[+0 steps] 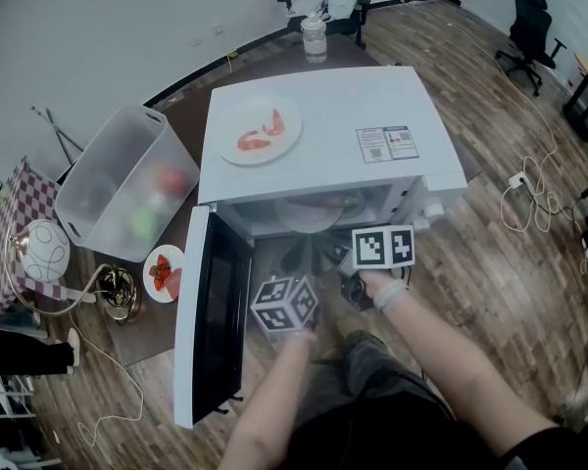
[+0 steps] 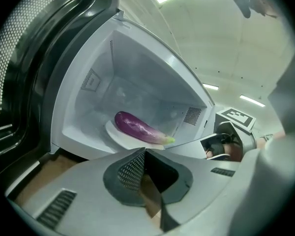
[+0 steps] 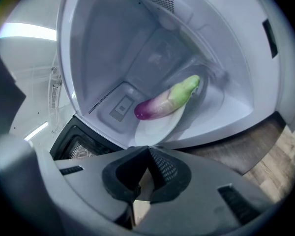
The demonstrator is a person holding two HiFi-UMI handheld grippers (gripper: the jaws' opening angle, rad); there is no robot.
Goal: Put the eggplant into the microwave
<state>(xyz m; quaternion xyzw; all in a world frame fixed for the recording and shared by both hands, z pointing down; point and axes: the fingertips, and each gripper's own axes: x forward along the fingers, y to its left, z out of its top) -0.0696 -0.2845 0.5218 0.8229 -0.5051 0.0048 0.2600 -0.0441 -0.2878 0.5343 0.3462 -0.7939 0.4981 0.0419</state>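
- The left gripper (image 2: 145,152) is just in front of the microwave (image 1: 323,135) opening. Its jaws are closed together, with nothing between them.
- The right gripper (image 3: 148,150) is beside it at the same opening. Its jaws are also pressed together and empty.
- The microwave door (image 1: 211,321) is swung wide open to the left of the opening.
- Inside the microwave, a white plate (image 2: 119,134) sits on the floor of the cavity. The eggplant (image 2: 140,128) lies on its side on this plate, clear of both grippers.
- A second white plate (image 1: 240,116) rests on top of the microwave. It holds two orange-red pieces (image 1: 256,143) that look like shrimp.
- Left of the door, a small plate (image 1: 162,253) holds red pieces (image 1: 164,274) too small to identify.
- Further left of the microwave is a clear plastic bin (image 1: 118,164). Red and green things show blurred through its wall.
- Beyond the microwave, a jar (image 1: 315,39) stands near the far edge of the table (image 1: 191,106).
- The table is dark brown, and the floor (image 1: 510,262) is wood planks. To the right of the microwave, a white cable (image 1: 529,194) lies coiled on the floor.
- An office chair (image 1: 529,27) stands far off to the right, behind the microwave.
- The eggplant is long and slim. It is glossy purple, fading through a pale band to a light green stem end.
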